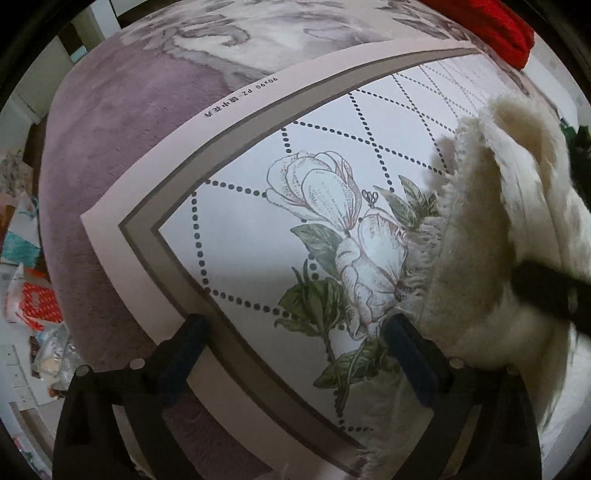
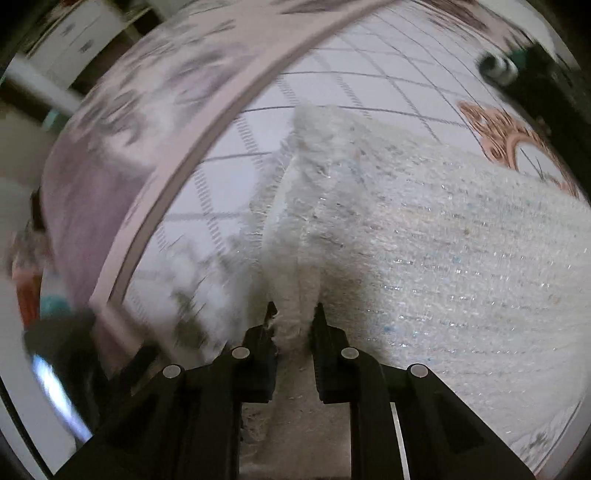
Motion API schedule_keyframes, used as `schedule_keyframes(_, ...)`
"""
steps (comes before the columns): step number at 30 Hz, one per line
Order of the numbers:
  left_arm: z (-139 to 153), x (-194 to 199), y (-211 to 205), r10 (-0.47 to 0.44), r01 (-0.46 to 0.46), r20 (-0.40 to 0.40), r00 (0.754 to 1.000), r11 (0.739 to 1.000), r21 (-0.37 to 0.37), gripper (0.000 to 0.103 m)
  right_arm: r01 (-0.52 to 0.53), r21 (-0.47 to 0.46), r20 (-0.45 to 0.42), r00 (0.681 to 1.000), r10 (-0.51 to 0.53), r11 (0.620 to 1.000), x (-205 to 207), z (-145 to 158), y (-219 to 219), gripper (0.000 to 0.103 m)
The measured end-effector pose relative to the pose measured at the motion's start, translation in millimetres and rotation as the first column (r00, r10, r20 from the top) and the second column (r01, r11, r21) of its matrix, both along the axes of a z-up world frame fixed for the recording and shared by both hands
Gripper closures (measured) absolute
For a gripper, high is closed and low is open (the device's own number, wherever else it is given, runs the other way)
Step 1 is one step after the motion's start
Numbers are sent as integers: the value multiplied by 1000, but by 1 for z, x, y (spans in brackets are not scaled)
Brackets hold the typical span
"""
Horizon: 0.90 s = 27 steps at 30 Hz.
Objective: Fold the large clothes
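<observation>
A cream fuzzy knitted garment [image 2: 424, 236] lies on a floral printed mat [image 1: 258, 206]. My right gripper [image 2: 293, 314] is shut on a fold of the garment's edge, pinched between both fingers. In the left wrist view the garment [image 1: 491, 229] is bunched and lifted at the right, and a dark finger [image 1: 546, 291] of the other gripper grips it there. My left gripper [image 1: 295, 328] is open and empty over the mat's flower print, its right finger [image 1: 410, 354] beside the garment's frayed edge.
The mat lies on a purple plush bedspread [image 1: 110, 155]. A red cloth [image 1: 495, 26] sits at the far right corner. Clutter of bags and papers [image 1: 29, 288] lies on the floor to the left. A dark object [image 2: 524, 70] stands at the upper right of the right wrist view.
</observation>
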<state>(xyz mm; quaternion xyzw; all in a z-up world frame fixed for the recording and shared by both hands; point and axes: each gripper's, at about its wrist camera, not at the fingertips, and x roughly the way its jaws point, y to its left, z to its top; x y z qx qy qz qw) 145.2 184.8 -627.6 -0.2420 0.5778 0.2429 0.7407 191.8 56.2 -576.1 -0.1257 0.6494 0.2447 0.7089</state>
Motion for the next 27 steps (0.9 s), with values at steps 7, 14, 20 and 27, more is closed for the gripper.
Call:
schedule_keyframes(7,4,-11,13,11,-10,46,999,999,-33,4,-110,10,-107,988,110,994,-7,-18,5,69)
schedule_keyframes(14,68,-26,41,122,-121,89,989,993,-14,4,106,255,-399,917,5,961,44,-7,-60,34)
schedule_keyframes(20,124,34,-8,-35,34,148,988,999,11,2,424,128,-200,897,-395,897,76,61,-236,34)
schedule_keyframes(27,71,144,-114,-236,245,77,969,957,-156,2,594,51,-71,804,-590,803,156,30,-363,65)
